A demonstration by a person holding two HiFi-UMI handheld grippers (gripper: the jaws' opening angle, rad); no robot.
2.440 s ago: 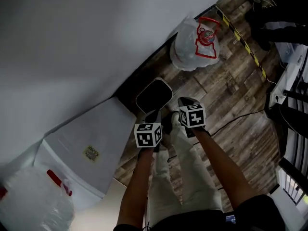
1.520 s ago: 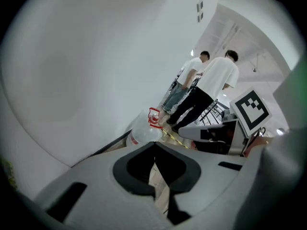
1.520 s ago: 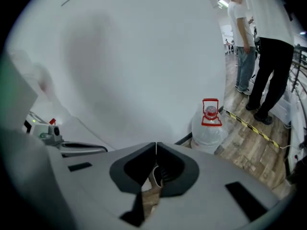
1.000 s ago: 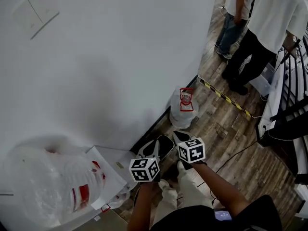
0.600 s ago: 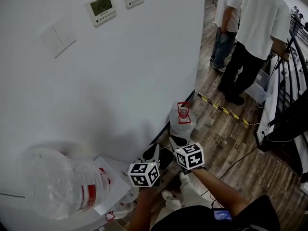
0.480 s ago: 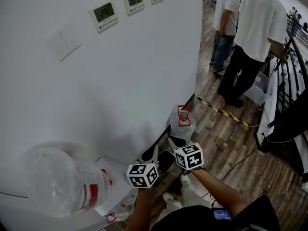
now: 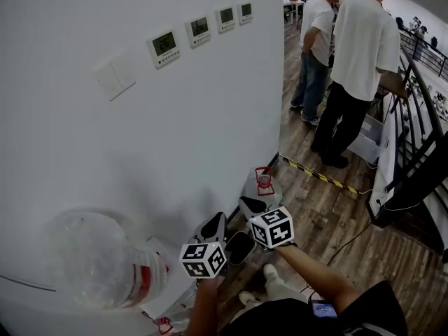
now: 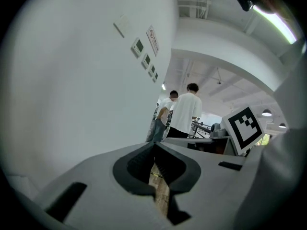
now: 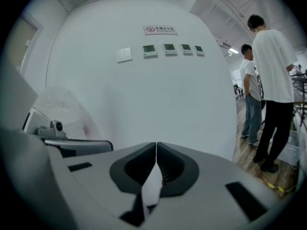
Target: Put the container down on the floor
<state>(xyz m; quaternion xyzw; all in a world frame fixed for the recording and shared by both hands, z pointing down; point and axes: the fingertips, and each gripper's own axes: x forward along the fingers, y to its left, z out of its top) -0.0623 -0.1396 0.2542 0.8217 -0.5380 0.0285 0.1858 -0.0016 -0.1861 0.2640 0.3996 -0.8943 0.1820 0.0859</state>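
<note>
A clear water container (image 7: 262,186) with a red cap and handle stands upright on the wooden floor against the white wall. Both grippers hang in the air above and short of it, apart from it. The left gripper (image 7: 215,221) is shut with nothing between its jaws; in its own view the tips (image 8: 154,145) meet. Beside it the right gripper (image 7: 247,203) is shut and empty too, its tips (image 9: 156,143) closed towards the wall. A second large clear bottle (image 7: 94,261) sits on a white dispenser at the lower left.
Two people (image 7: 353,68) stand farther along the floor at the upper right. A yellow-black tape strip (image 7: 318,176) crosses the boards, and a dark railing (image 7: 420,138) runs along the right. Wall control panels (image 7: 199,26) hang above. A black flat tray (image 7: 240,247) lies near my feet.
The head view has tilted upward, bringing the wall panels and the people into view. Both grippers have risen away from the floor; the container stays by the wall.
</note>
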